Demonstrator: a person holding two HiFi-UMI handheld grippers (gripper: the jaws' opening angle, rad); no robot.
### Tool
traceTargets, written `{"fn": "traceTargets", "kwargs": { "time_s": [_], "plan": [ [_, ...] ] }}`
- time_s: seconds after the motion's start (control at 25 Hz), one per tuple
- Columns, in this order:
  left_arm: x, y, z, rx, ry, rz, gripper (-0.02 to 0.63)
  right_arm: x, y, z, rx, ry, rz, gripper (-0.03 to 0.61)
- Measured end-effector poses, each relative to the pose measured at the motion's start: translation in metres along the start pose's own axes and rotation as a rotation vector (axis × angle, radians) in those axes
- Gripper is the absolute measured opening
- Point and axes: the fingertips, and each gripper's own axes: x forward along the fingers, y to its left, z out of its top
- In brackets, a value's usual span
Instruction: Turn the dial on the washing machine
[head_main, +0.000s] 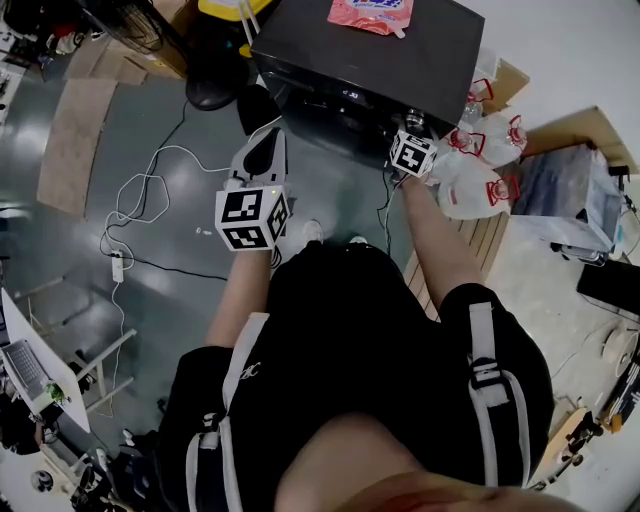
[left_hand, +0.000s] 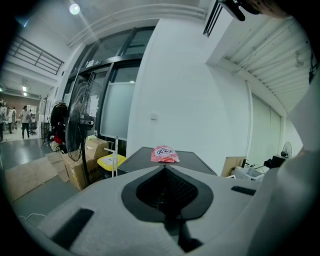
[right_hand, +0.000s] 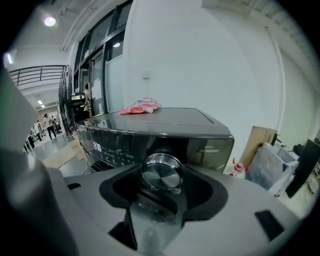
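Dial (right_hand: 161, 170) clenched in right gripper (right_hand: 163, 181) fingers; we risk slipping on smooth metal rim, overshooting setting. Left gripper (left_hand: 167, 192) fingers closed, empty.

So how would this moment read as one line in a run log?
right gripper: closed on dial | left gripper: shut, empty, clear of washing machine | pink pouch: lying on machine top

In the head view the right gripper (head_main: 412, 128) largely hides the dial (right_hand: 162, 171), and the top edge crops the washing machine (head_main: 370, 60).
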Motion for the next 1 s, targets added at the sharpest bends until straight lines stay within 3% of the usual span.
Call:
{"fn": "traceTargets", "kwargs": {
  "time_s": [0.24,0.44,0.72,1.0],
  "plan": [
    [0.002,-0.002,0.001,0.001,-0.004,-0.01,-0.005,-0.023,0.007,0.02,-0.019,-0.095,0.04,0.218],
    [0.01,-0.012,0.004,0.0,-0.013,-0.04,-0.006,-0.066,0.02,0.055,-0.072,-0.187,0.085,0.037],
    [0.033,-0.044,0.016,0.016,-0.035,-0.129,-0.006,-0.142,0.034,0.135,-0.107,-0.416,0.211,0.009],
    [0.046,-0.074,0.025,0.034,-0.044,-0.202,-0.006,-0.201,0.032,0.171,-0.083,-0.516,0.247,0.009]
  ]
}}
